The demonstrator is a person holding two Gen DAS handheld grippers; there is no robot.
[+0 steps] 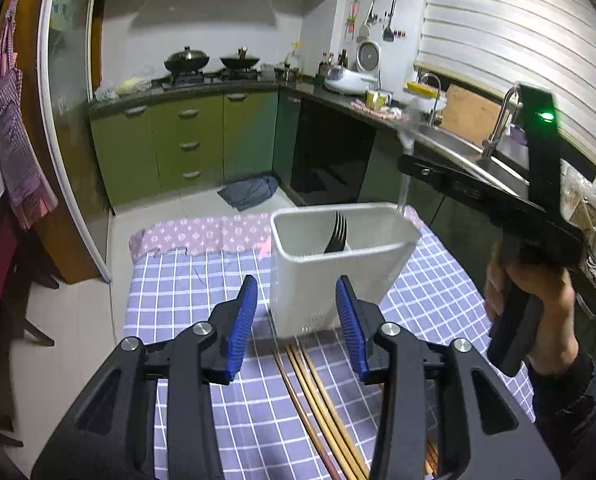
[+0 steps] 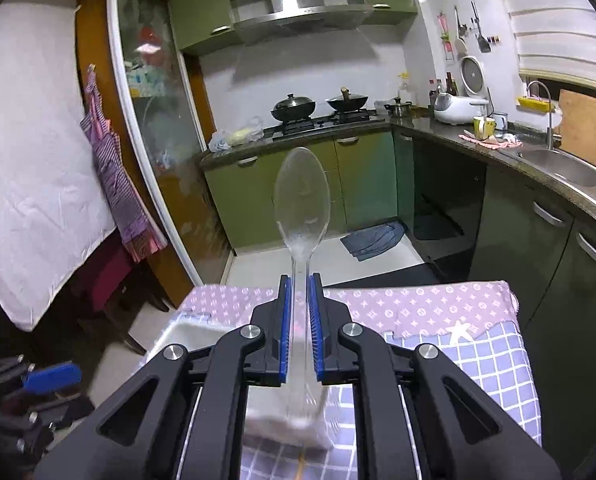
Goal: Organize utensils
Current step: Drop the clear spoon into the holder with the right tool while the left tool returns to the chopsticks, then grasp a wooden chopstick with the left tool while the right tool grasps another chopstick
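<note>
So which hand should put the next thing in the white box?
Probably the right. The right gripper is already shut on the clear spoon, raised near the white holder with the fork. The left gripper is open and empty, above the chopsticks.

I stand in a home kitchen: olive-green cabinet fronts [image 2: 362,184] under a dark stone L-shaped counter [image 2: 450,136], two black lidded woks [image 2: 294,106] on a gas hob, a steel extractor hood [image 2: 298,8], a white rice cooker [image 2: 458,108], and a stainless sink [image 2: 566,168] with curved tap.
</note>
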